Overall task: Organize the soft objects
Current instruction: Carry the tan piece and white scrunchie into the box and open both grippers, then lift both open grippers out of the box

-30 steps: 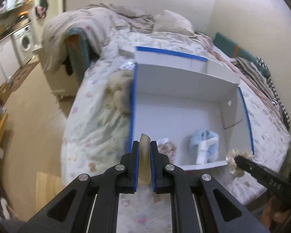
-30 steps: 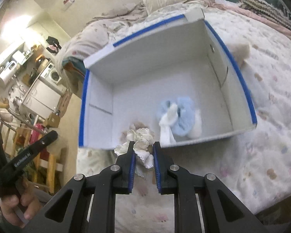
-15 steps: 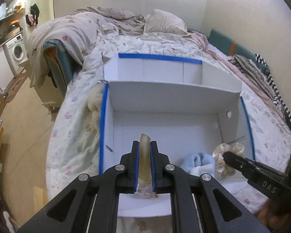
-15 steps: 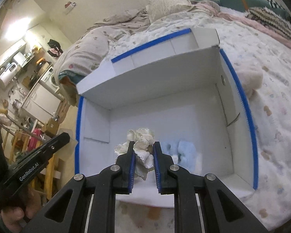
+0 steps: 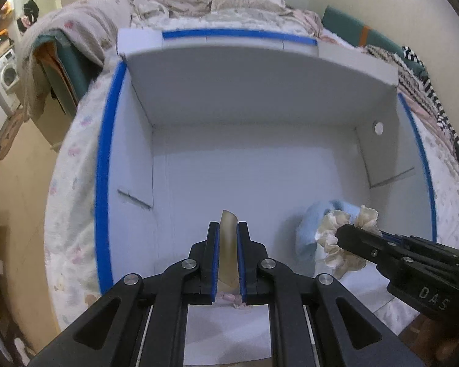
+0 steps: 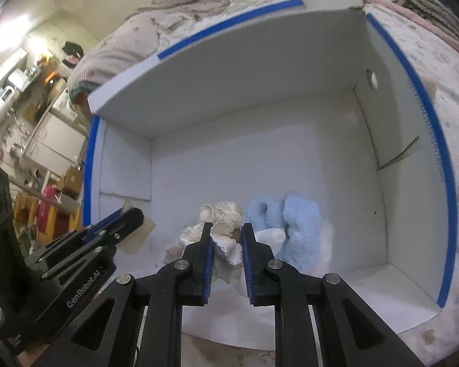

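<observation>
So both grippers are already inside the white box (image 5: 260, 98), the one with blue tape on its rim sitting on the bed (image 5: 73, 165), and each is carrying something. The left gripper (image 5: 228, 229) is pinched narrow on a thin beige piece (image 5: 228, 250) that stands on edge between the jaws, long axis pointing straight ahead toward the back wall. The right gripper (image 6: 227, 232) has its jaws a bit wider and is holding a cream ruffled scrunchie (image 6: 222, 223). The thing the next move hangs on, I'd say: the scrunchie sits just above and slightly left of the blue fluffy thing (image 6: 286, 223) already lying on the box floor near the front right corner, so the right gripper is the closer one to that pile, while the left one is over the bare middle of the floor. Letting go should drop each item pretty much straight down, I reckon. Hard to tell stuff: whether the scrunchie is touching the blue fluff or just hanging over it, since in the left view the right gripper (image 5: 347, 234) covers that spot. Also there's something pinkish (image 5: 232, 298) peeking out under the left jaws that I can't identify, and the bottom of the beige piece is hidden by the fingers.
</observation>
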A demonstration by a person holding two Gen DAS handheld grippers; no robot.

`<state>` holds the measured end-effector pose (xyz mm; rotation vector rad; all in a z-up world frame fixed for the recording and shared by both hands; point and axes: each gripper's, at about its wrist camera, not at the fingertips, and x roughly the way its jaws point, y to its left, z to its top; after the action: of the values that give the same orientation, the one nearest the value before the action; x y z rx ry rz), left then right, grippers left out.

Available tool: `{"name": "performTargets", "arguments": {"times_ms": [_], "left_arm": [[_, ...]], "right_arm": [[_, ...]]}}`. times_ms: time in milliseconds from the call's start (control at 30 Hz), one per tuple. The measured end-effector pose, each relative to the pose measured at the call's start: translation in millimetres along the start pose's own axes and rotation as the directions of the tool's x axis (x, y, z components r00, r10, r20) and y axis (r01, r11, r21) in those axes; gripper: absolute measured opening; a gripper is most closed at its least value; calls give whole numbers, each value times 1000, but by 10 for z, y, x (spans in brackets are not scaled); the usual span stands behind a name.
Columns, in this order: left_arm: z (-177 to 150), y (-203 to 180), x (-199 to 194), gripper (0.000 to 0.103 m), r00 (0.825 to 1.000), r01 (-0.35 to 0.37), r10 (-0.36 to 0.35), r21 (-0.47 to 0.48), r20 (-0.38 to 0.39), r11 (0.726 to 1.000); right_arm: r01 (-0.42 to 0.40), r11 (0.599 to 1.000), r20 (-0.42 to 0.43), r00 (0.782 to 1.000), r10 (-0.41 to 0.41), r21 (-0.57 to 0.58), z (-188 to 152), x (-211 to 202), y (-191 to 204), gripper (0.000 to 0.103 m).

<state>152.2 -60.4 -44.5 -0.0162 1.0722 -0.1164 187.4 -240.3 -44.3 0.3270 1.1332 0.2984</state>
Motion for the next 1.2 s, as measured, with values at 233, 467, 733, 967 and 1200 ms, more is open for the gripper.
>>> {"name": "performTargets", "arguments": {"times_ms": [233,467,733,967,1200], "left_arm": [[-60,-10,115,10,999,-12,13,16,-31,1000],[-61,-18,122,10,1000,-10,10,16,-26,1000],[-52,-31,107,18,1000,-19,20,29,-16,999],[-38,24,69,23,1000,-11,11,3,-14,1000],[5,70,-48,63,999,-17,18,-25,37,1000]], "right_arm": [[12,1000,-58,998,-12,13,12,128,7,19],[28,999,-74,997,-27,20,8,152,-61,19],[50,998,-84,995,-48,22,7,162,-85,25],[30,999,-76,997,-28,33,10,132,-104,43],[-26,994,2,1000,26,104,66,-6,-190,75]]}}
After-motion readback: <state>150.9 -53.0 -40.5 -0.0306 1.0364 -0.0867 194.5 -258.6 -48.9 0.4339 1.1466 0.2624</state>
